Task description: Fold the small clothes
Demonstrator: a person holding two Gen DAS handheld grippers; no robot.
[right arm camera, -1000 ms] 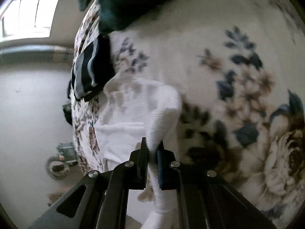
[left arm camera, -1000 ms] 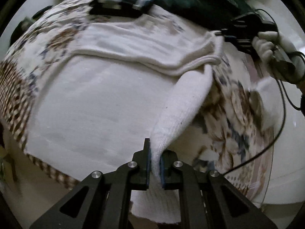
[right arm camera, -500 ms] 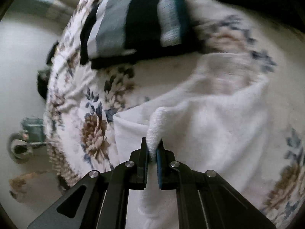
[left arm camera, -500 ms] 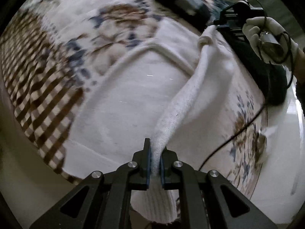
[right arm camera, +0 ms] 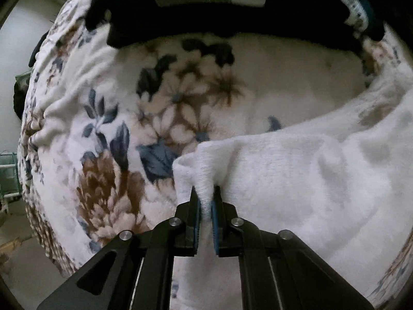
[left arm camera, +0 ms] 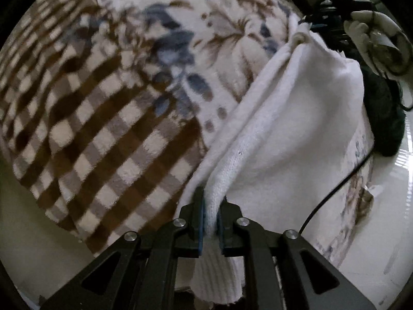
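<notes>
A white knit garment [left arm camera: 291, 134] lies on a floral blanket [left arm camera: 144, 59]. My left gripper [left arm camera: 211, 210] is shut on its ribbed near edge. The fabric stretches from there up to the far corner, where my right gripper [left arm camera: 313, 22], held in a white-gloved hand [left arm camera: 371, 38], pinches it. In the right wrist view my right gripper [right arm camera: 205, 202] is shut on a bunched corner of the same white garment [right arm camera: 296, 180], which spreads to the right over the blanket [right arm camera: 108, 155].
A dark striped folded garment [right arm camera: 222, 7] lies at the far side of the blanket. A dark green cloth [left arm camera: 384, 108] sits at the blanket's right edge. A black cable [left arm camera: 335, 188] hangs across the right side. Pale floor [left arm camera: 382, 232] surrounds the bed.
Both grippers, still shut on the white garment, have carried its edge across the blanket. More of the floral and checked blanket now shows on the left, and the garment lies doubled to the right.
</notes>
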